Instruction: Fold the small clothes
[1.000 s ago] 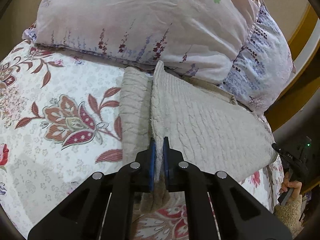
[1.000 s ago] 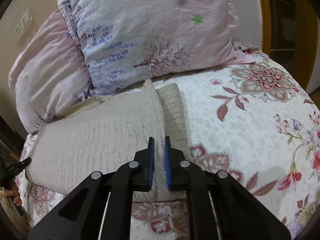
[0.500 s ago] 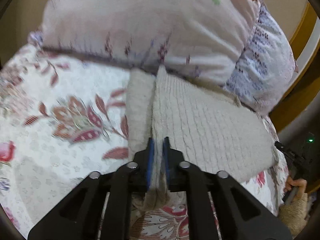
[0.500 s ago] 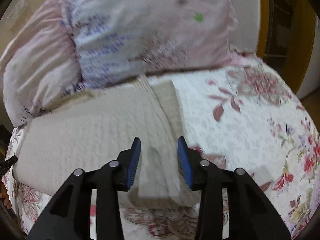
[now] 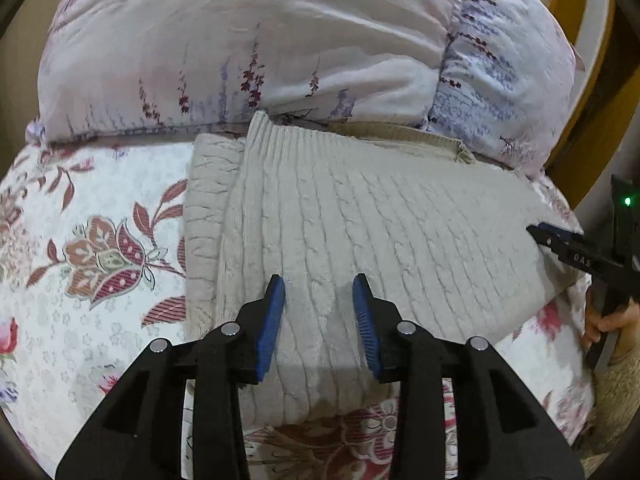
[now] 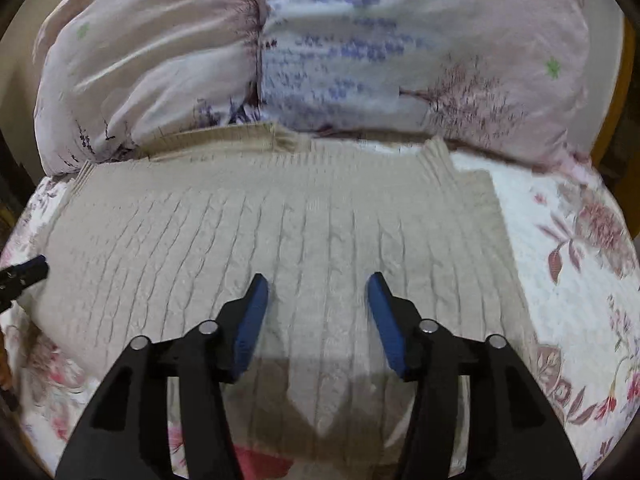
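Left gripper (image 5: 319, 300) and right gripper (image 6: 318, 300) hover over the cable-knit sweater (image 5: 360, 232), jaws opening, pads clear of the knit, releasing the fold. The sweater lies flat on the floral bedspread (image 5: 80, 208), its far edge against the pillows (image 5: 248, 40).

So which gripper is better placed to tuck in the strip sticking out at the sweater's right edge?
Right. The strip lies just right of the right gripper, whose jaws are opening, pinching nothing, over the sweater. The left gripper, also opening on nothing, sits at the far left edge.
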The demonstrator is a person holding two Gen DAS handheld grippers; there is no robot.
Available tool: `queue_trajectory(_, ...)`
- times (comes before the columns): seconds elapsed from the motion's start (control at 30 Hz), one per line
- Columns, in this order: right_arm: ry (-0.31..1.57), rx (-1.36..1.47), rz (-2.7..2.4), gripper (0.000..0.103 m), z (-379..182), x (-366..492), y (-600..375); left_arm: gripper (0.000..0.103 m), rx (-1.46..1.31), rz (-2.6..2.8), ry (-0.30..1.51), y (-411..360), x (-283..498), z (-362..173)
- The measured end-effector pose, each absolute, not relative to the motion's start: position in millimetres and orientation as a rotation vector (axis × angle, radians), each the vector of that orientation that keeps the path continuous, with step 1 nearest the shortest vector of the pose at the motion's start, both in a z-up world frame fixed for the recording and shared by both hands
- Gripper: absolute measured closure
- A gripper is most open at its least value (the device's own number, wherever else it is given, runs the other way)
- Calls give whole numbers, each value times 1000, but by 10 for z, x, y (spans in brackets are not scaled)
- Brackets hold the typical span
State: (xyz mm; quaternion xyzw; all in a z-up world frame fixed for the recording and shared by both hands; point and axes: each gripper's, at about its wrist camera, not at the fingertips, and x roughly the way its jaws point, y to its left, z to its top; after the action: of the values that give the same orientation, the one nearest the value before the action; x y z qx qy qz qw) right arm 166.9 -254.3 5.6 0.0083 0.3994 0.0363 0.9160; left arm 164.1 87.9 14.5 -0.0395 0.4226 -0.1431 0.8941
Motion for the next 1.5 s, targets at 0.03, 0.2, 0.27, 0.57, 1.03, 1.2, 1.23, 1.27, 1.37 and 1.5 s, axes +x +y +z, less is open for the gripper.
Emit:
queue_trajectory(0.03,828,15,73,49,65,1680,-2535,66,-85,-299,879,881,1640,154)
queue_trajectory(0.2,828,94,105,48,173,1723,-2525,47,-332,-311,847,1272,1710,295)
queue_trajectory(0.27,809,94,124,48,208,1711,-2454,39,-410,-261,830,1465,1744,323)
queue_trajectory(0.57,797,5,218,48,251,1852,-1854,39,-600,-182,919,1790,2023,145)
queue_trajectory(1.03,820,-61,183,42,97,1993,-1761,38,-645,-221,955,1573,2156,32)
queue_trajectory(1.2,819,-57,186,41,100,1992,-1774,46,-680,-230,965,1553,2167,3)
queue_trajectory(1.23,819,-57,185,41,101,1986,-1774,47,-683,-229,965,1551,2164,1)
queue_trajectory(1.27,819,-57,186,41,102,1986,-1776,49,-687,-228,966,1548,2164,-2)
queue_trajectory(1.37,819,-59,185,41,107,1982,-1772,54,-700,-227,972,1553,2160,-8)
queue_trajectory(1.5,818,-59,183,41,112,1978,-1768,57,-678,-209,979,1535,2142,2)
